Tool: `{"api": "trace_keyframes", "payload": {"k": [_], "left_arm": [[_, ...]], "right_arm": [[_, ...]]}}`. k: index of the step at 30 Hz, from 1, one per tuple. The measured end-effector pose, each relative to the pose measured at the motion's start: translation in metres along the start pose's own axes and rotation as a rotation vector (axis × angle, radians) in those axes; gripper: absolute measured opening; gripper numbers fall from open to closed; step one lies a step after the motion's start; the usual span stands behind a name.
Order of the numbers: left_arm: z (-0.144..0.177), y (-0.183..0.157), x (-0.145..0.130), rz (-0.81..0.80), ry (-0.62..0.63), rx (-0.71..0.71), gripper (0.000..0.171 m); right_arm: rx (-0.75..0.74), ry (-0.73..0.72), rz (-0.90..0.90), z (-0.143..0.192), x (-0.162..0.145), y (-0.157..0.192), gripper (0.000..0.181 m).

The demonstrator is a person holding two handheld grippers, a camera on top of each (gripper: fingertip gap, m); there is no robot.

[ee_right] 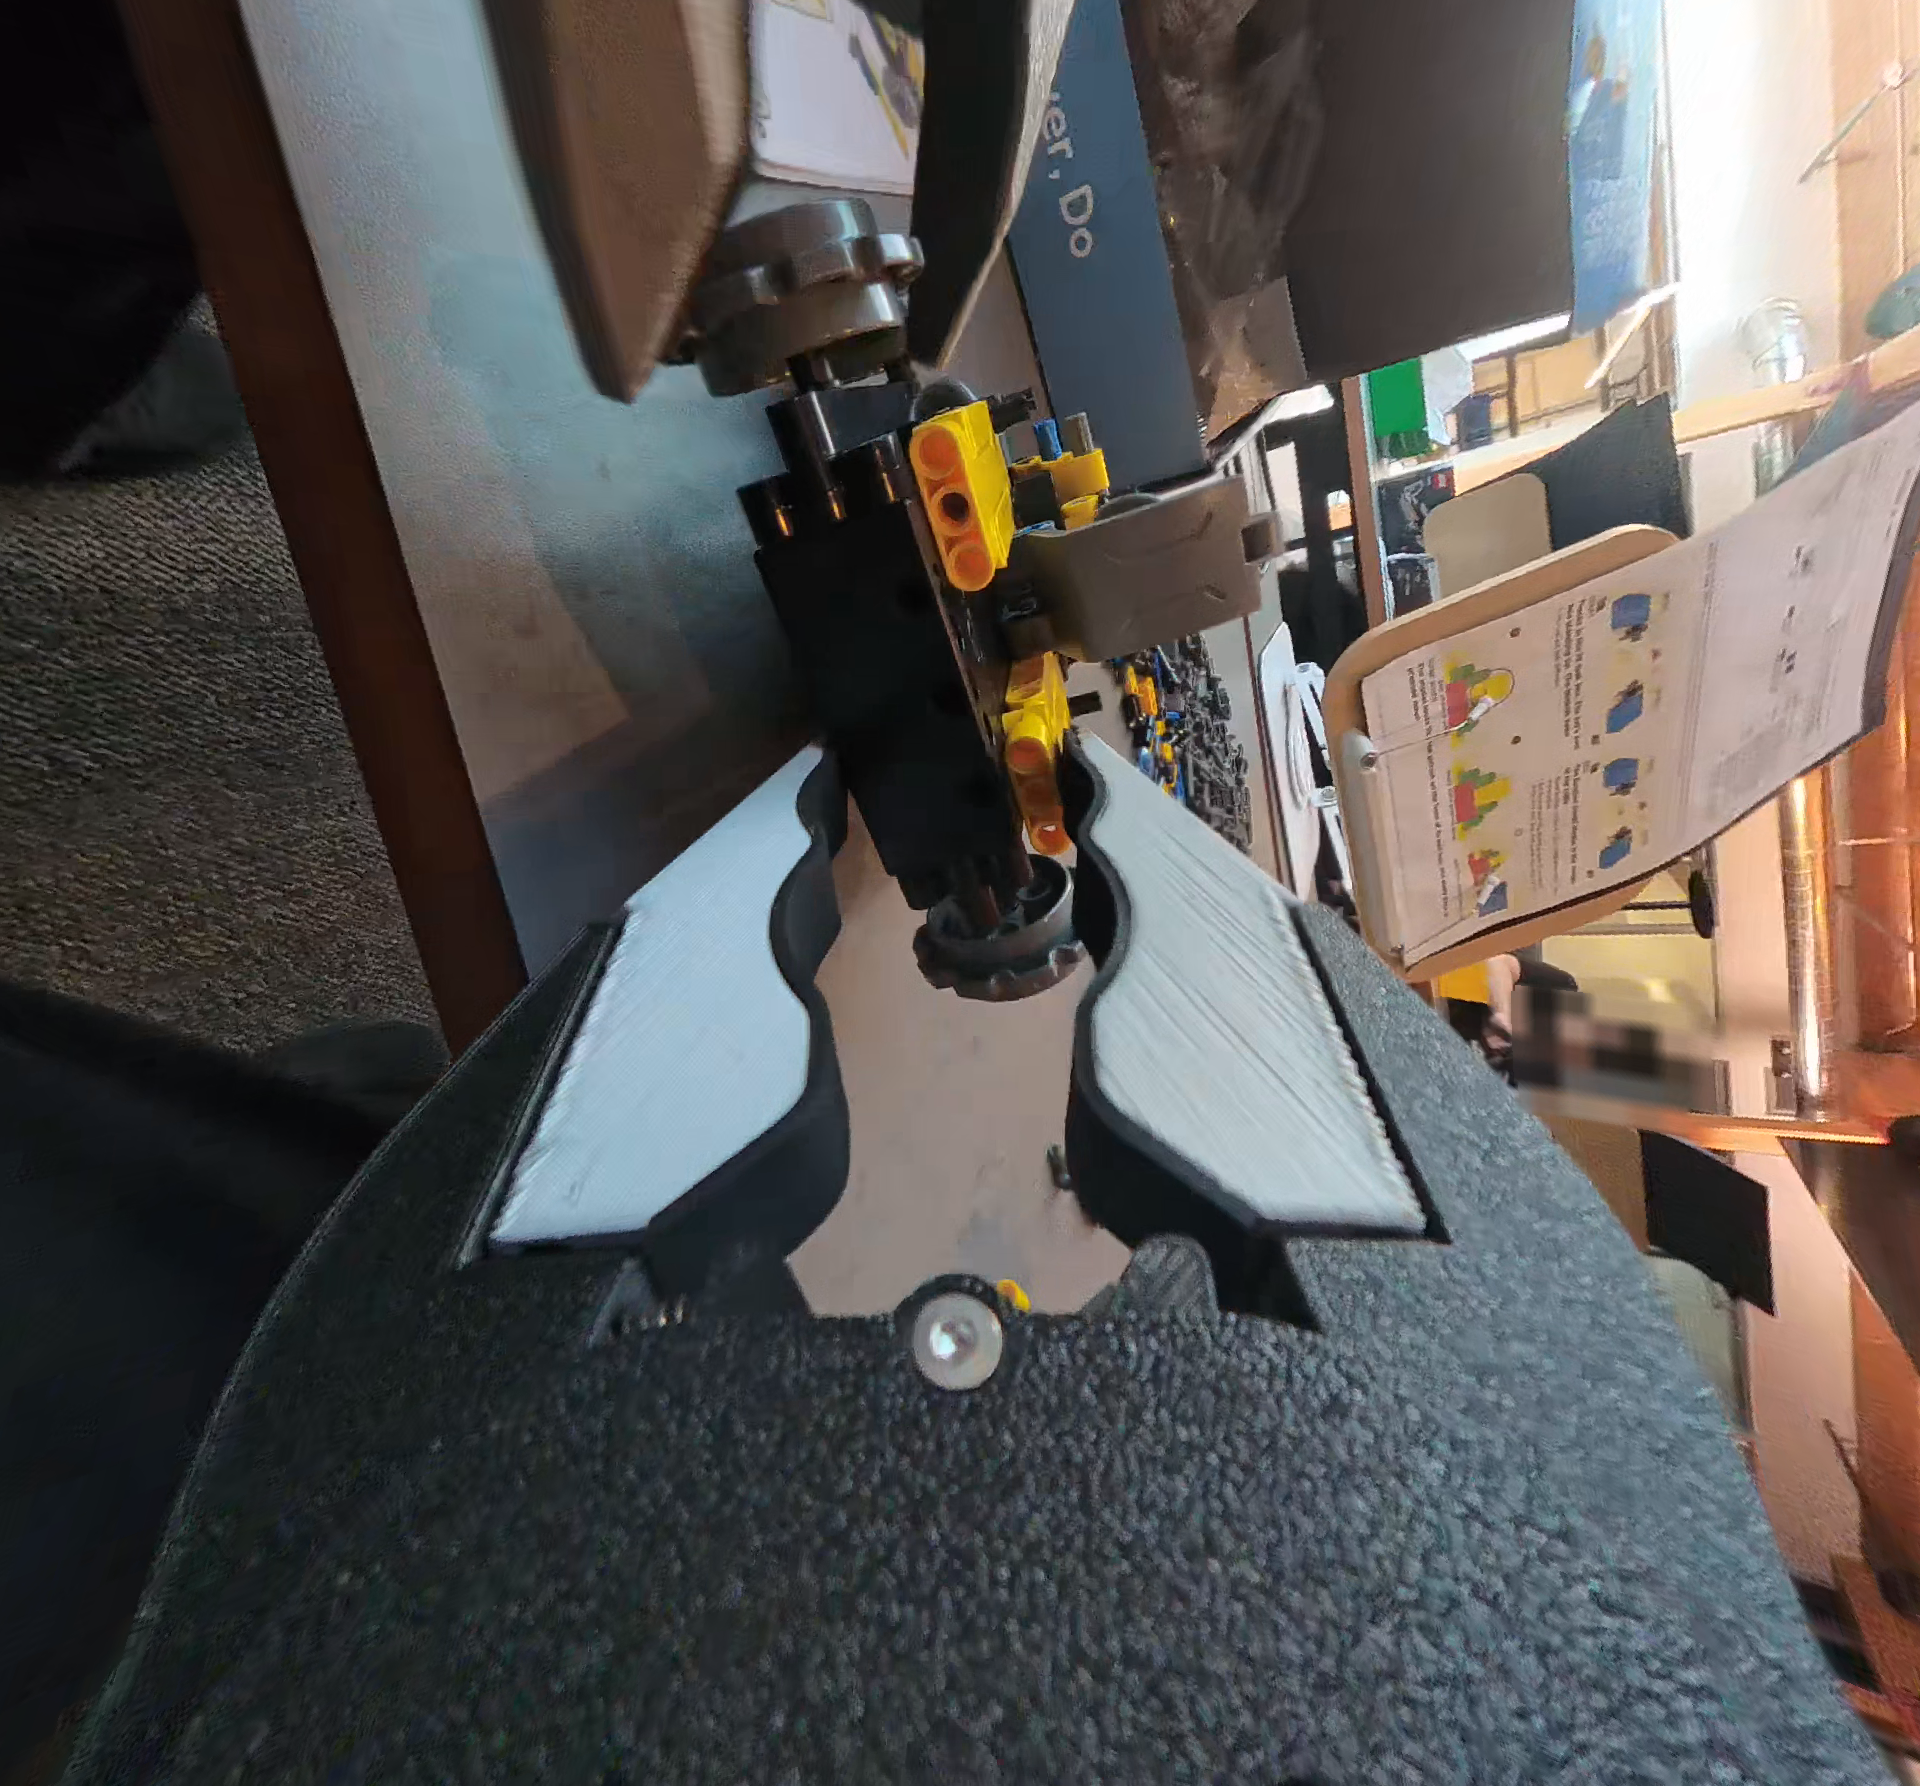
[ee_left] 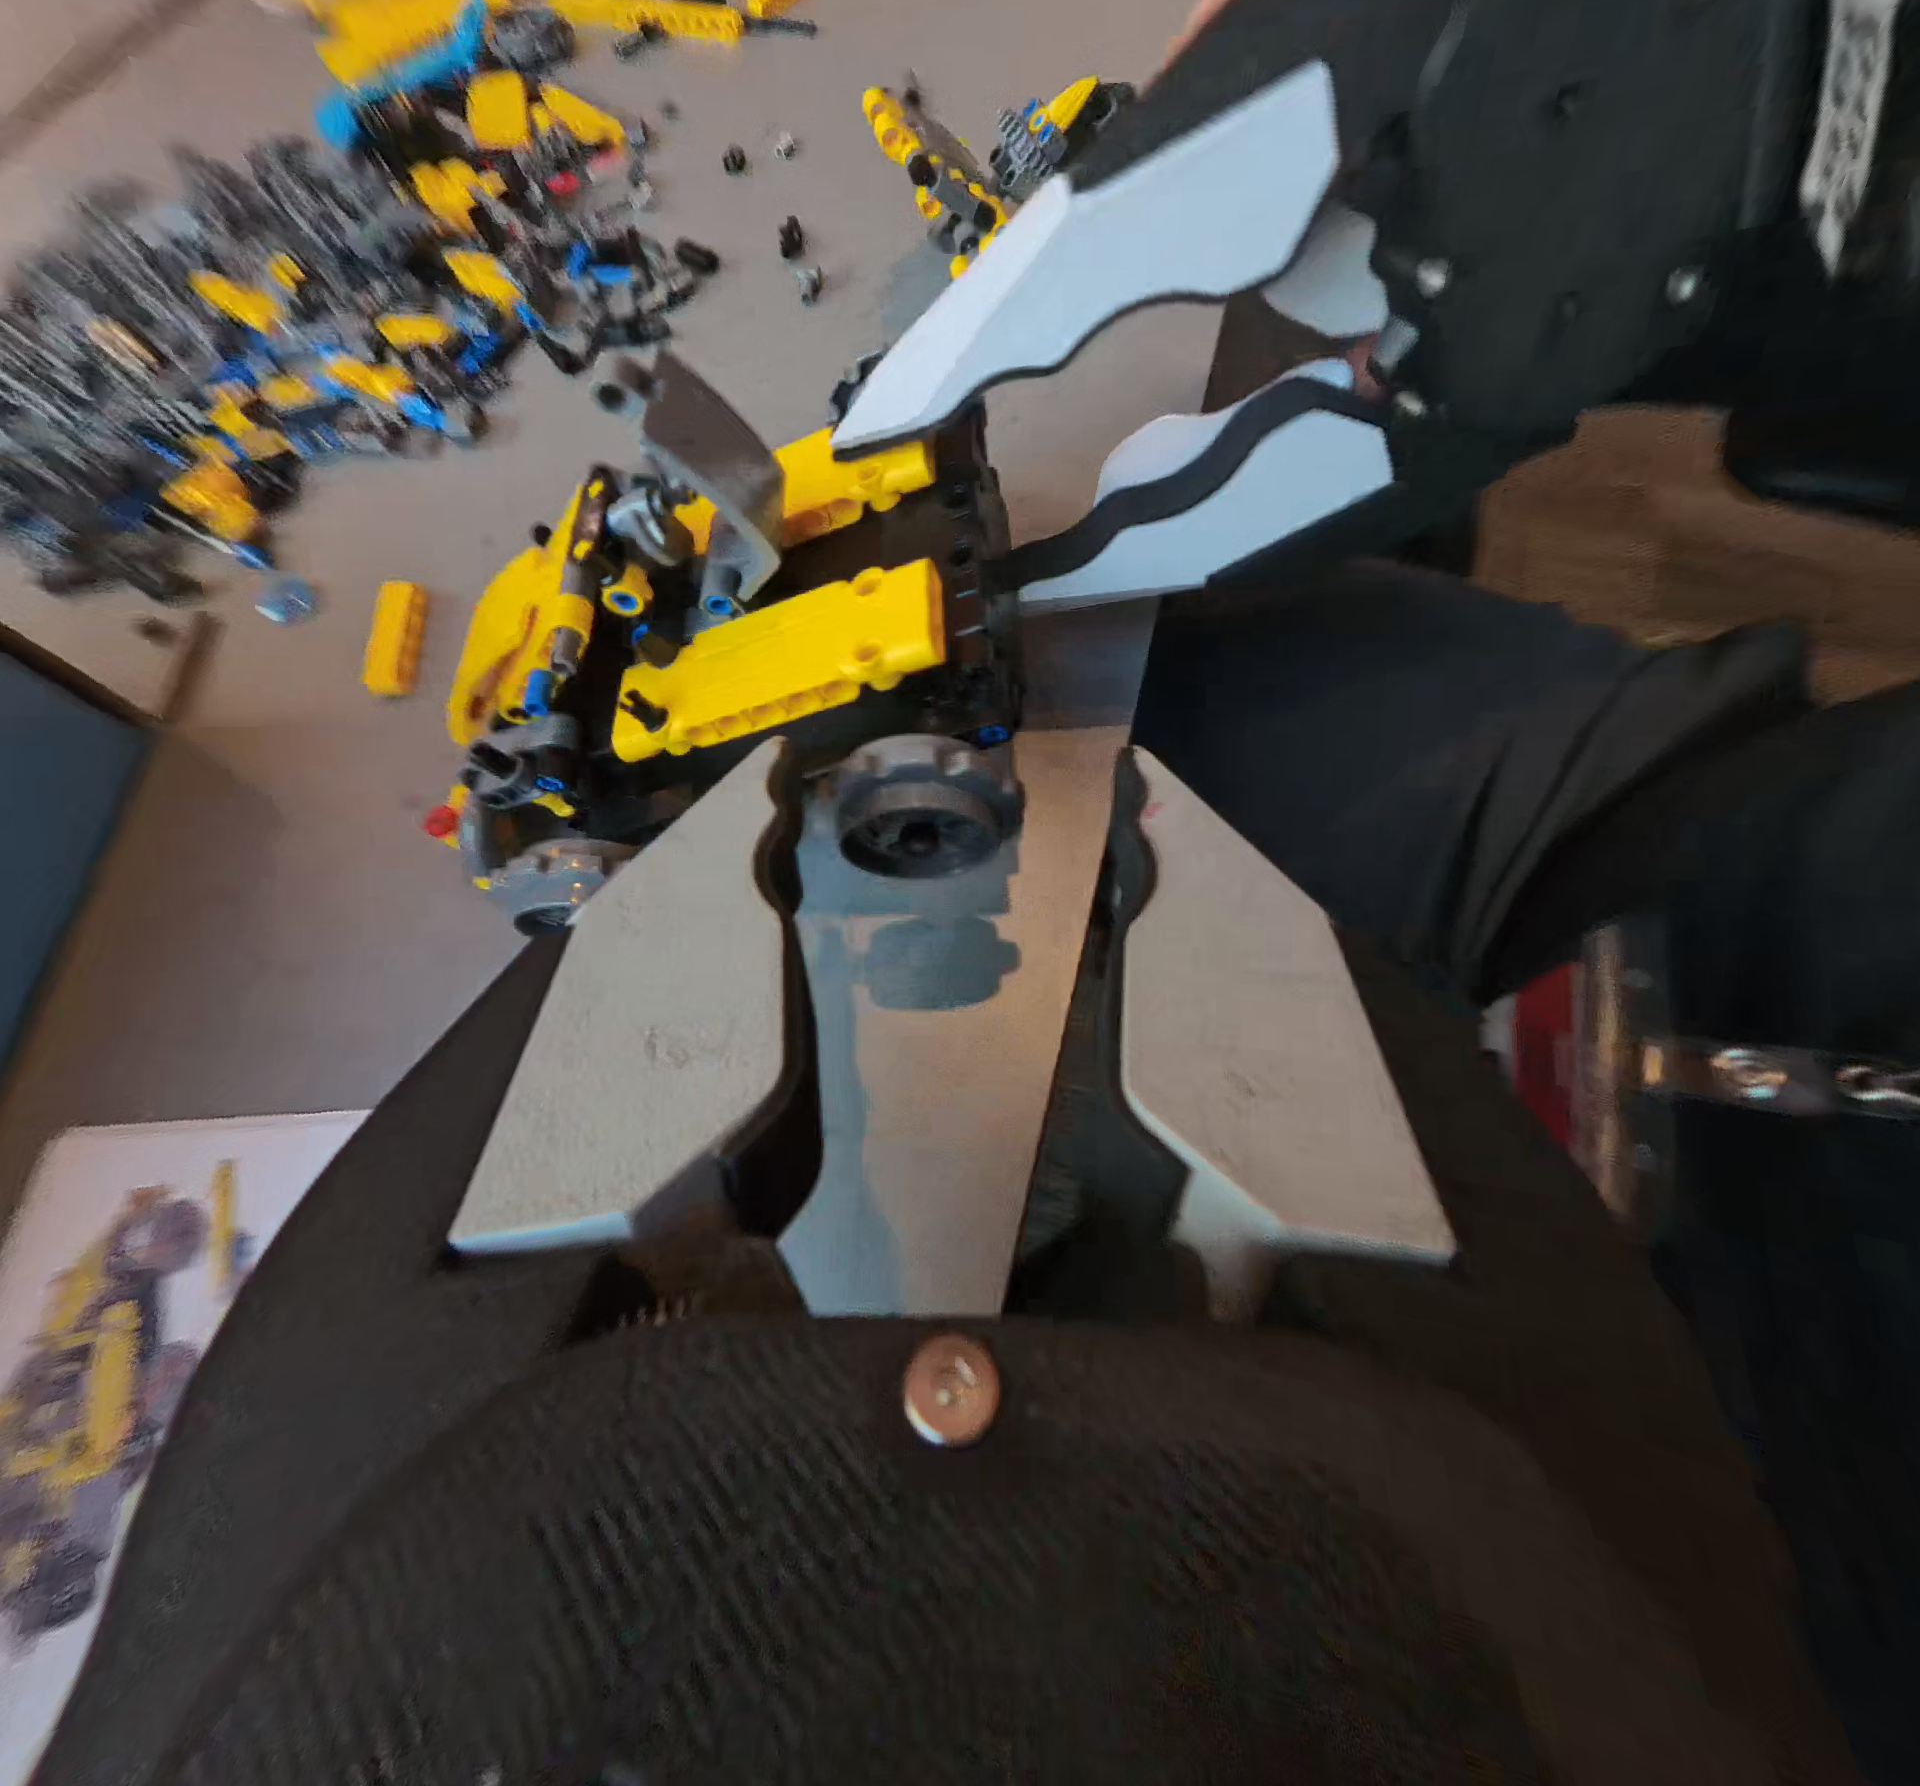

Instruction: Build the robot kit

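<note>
Right gripper (ee_right: 956, 780): white fingers closed onto the rear of the yellow-and-black brick-built vehicle (ee_left: 727, 635), one on each side of its black chassis block; a grey wheel hub (ee_right: 997, 947) sits just inside the tips

Left gripper (ee_left: 951, 770): jaws partly open, holding nothing; another grey wheel hub (ee_left: 920, 817) of the vehicle sits between the tips, contact not discernible

Vehicle: at the near edge of the grey table (ee_left: 312, 905), tyres absent, grey seat panel (ee_left: 717, 479) standing up from the middle

Handling, by judgement: light, rigid plastic, smooth and somewhat slippery; press-fit joints likely to separate under twisting or a hard squeeze. Soundest hold looks to be across the black chassis or the long yellow side beams, not the seat, hubs or small pins

Surroundings: loose parts pile (ee_left: 260, 334) well apart on the far tabletop; instruction booklet (ee_left: 114, 1373) near the left edge; a printed sheet on a stand (ee_right: 1621, 728)

Obscured: parts pile motion-blurred, pieces indistinguishable; vehicle front hidden in the right wrist view; underside unseen
</note>
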State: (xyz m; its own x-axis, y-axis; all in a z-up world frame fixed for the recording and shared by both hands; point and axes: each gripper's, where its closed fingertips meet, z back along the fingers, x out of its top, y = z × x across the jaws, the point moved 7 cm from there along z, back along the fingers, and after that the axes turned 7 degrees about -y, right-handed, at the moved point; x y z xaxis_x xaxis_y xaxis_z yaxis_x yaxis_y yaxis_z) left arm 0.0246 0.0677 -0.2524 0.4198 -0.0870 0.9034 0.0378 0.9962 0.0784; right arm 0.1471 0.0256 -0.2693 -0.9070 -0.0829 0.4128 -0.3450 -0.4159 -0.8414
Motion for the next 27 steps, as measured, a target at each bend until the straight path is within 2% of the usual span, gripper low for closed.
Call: {"api": "trace_keyframes", "payload": {"k": [4, 7, 9, 12, 15, 18, 20, 24, 25, 27], "left_arm": [[0.0, -0.026, 0.0, -0.353, -0.075, 0.22, 0.058], [-0.009, -0.035, -0.012, -0.576, -0.017, 0.336, 0.052], [-0.014, -0.045, -0.018, -0.594, 0.015, 0.323, 0.041], [-0.018, -0.055, -0.025, -0.599, 0.044, 0.338, 0.041], [-0.022, -0.061, -0.03, -0.646, 0.069, 0.377, 0.04], [-0.023, -0.065, -0.031, -0.636, 0.035, 0.394, 0.04], [-0.023, -0.066, -0.031, -0.631, 0.028, 0.398, 0.04], [-0.022, -0.066, -0.031, -0.634, 0.024, 0.398, 0.04], [-0.022, -0.065, -0.031, -0.633, 0.027, 0.395, 0.04], [-0.02, -0.064, -0.032, -0.63, 0.037, 0.392, 0.04]], "right_arm": [[-0.005, -0.004, 0.001, 0.007, 0.006, 0.007, 0.041], [-0.004, -0.024, 0.023, 0.012, 0.014, 0.022, 0.041], [0.013, -0.024, 0.015, 0.016, 0.016, 0.03, 0.043], [0.078, -0.004, -0.058, 0.023, 0.013, 0.036, 0.048], [0.087, 0.0, -0.139, 0.046, 0.001, 0.035, 0.043], [0.024, 0.033, -0.325, 0.077, -0.028, 0.022, 0.033], [-0.066, 0.09, -0.475, 0.096, -0.06, 0.006, 0.037], [-0.16, 0.157, -0.773, 0.117, -0.119, -0.032, 0.073], [-0.156, 0.153, -0.833, 0.117, -0.129, -0.04, 0.079], [-0.092, 0.163, -0.938, 0.111, -0.146, -0.049, 0.078]]}}
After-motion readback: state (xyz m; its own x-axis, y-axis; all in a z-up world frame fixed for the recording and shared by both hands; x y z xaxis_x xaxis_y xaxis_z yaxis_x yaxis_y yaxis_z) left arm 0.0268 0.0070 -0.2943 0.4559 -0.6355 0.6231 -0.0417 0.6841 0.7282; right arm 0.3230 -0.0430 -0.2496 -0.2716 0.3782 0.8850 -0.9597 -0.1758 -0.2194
